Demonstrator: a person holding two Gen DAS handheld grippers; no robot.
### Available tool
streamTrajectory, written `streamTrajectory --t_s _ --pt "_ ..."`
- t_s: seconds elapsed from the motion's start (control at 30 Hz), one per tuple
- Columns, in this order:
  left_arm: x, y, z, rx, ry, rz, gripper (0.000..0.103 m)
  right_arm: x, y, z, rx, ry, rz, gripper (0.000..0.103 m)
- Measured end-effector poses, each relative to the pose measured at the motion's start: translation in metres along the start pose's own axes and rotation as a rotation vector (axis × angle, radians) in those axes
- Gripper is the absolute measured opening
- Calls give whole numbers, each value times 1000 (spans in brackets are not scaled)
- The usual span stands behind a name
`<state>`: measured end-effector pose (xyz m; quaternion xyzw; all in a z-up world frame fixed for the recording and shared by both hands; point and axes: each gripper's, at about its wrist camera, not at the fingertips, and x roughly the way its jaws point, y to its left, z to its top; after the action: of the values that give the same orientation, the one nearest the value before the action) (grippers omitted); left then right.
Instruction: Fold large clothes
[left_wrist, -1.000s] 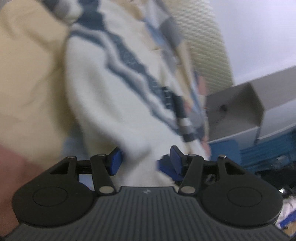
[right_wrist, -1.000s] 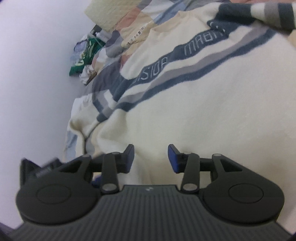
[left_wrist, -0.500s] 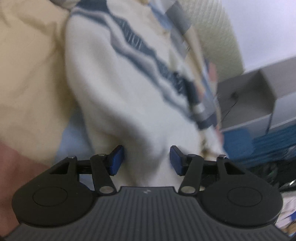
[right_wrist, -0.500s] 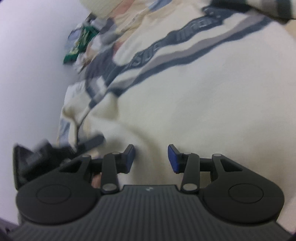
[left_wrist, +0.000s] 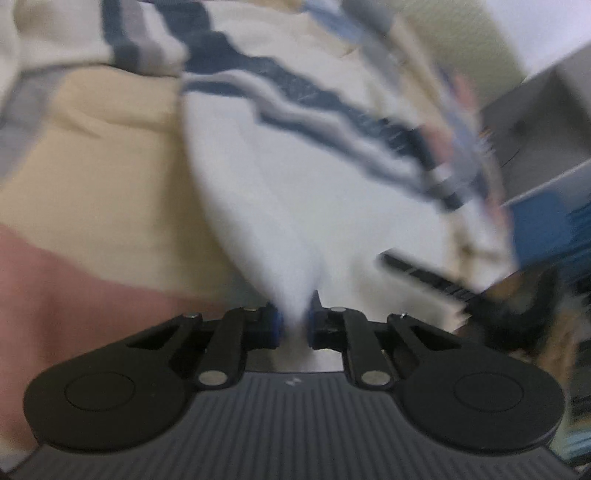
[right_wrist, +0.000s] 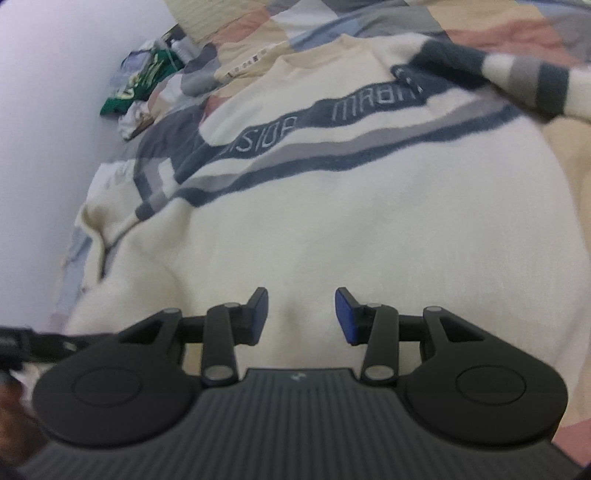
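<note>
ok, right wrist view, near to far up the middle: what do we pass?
right gripper, fingers apart → plain cream body of the sweater → its navy and grey chest stripes → cream collar → patchwork quilt.

A bedroom in a home is showing here. A patchwork quilt (right_wrist: 509, 26) in pink, beige and grey blocks is covering the bed, with a quilted pillow (right_wrist: 207, 14) lying at 12 o'clock in the right wrist view. Crumpled clothes (right_wrist: 144, 81) are piling against the plain wall (right_wrist: 48, 110) at 10 o'clock. A grey shelf unit (left_wrist: 535, 122) is standing at 2 o'clock in the left wrist view.
</note>
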<state>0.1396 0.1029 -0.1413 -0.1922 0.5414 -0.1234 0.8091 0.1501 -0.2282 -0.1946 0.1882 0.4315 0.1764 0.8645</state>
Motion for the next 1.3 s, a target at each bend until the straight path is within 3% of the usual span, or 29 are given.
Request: streamTrajectory --t_s 0.13,0.2,0.27,0.4,0.43,0.53,0.77,0.97,1.1,1.23,1.27,1.3 --pt "17 11 -1 57 126 254 15 3 6 -1 -28 5 -7 44" --pt "31 15 -3 81 170 337 14 5 8 -3 -45 5 -34 44" --pt "39 22 -6 70 189 368 15 6 8 -4 -55 11 -54 44" --pt "39 21 -3 60 176 366 16 6 3 -4 -47 5 -70 44" --pt "36 21 -2 47 164 361 22 5 2 -4 -39 -1 -70 44" --pt "18 19 0 47 93 381 56 0 -3 0 -13 -26 -67 44" --pt "-25 -15 11 143 -179 361 58 -12 -6 7 5 -94 -100 44" --pt "4 -67 34 158 -303 267 58 -28 -21 18 52 -187 -165 44" --pt "44 -95 38 193 -331 232 58 -40 -40 25 131 -241 -197 44" --pt "105 -88 40 194 -257 205 58 -53 -68 35 229 -300 -245 44" --pt "119 -82 41 192 -235 207 58 -57 -77 38 265 -317 -259 47" --pt "128 -78 41 196 -228 236 58 -61 -85 40 301 -336 -269 57"
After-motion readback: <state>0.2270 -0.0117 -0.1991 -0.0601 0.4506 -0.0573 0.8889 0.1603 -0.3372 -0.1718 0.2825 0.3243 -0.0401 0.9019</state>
